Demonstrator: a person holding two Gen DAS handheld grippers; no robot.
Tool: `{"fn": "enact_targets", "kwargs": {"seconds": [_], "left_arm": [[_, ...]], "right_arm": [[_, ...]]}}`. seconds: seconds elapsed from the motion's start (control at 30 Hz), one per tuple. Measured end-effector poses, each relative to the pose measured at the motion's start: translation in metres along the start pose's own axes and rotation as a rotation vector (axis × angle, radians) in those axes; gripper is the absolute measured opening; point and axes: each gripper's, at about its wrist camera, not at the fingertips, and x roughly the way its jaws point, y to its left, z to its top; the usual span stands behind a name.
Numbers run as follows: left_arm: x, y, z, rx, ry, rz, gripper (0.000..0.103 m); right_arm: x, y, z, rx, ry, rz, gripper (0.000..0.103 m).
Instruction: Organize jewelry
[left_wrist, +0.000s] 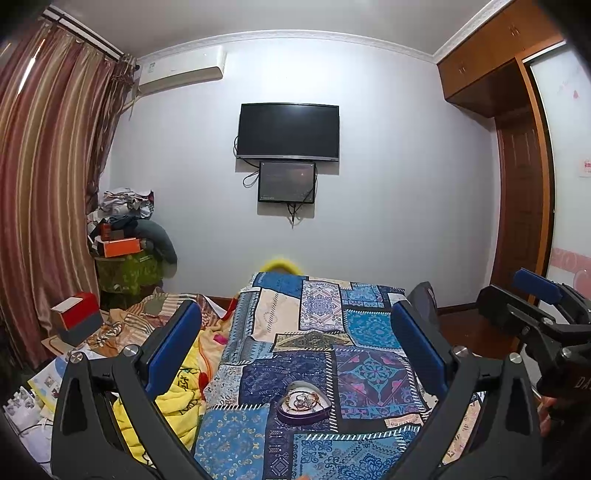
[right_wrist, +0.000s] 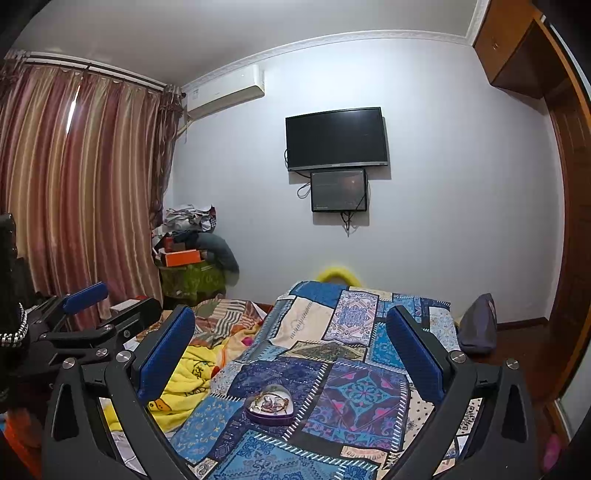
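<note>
A heart-shaped purple jewelry box (left_wrist: 303, 404) with a white lining lies open on the blue patchwork bedspread (left_wrist: 362, 373). A tangle of jewelry (left_wrist: 301, 400) sits inside it. The box also shows in the right wrist view (right_wrist: 269, 405), with the jewelry (right_wrist: 271, 401) in it. My left gripper (left_wrist: 297, 332) is open and empty, held above and short of the box. My right gripper (right_wrist: 290, 336) is open and empty, also above and short of the box. The right gripper shows at the right edge of the left wrist view (left_wrist: 532, 291). The left gripper shows at the left of the right wrist view (right_wrist: 85, 295).
A yellow blanket (left_wrist: 177, 398) and striped bedding (left_wrist: 147, 314) lie left of the bedspread. A red and grey box (left_wrist: 75, 317) and papers sit further left. A cluttered stand (left_wrist: 127, 266) is by the curtains. A dark bag (right_wrist: 478, 325) lies at the bed's right edge.
</note>
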Motion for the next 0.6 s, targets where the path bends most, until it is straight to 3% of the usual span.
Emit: {"fn": "enact_targets", "kwargs": {"seconds": [0.6], "left_arm": [[0.0021,0.0005,-0.0025,-0.015,0.011,-0.022,0.103]], "right_arm": [[0.0010,-0.0018,-0.0022,-0.002,0.003,-0.009,0.103]]}}
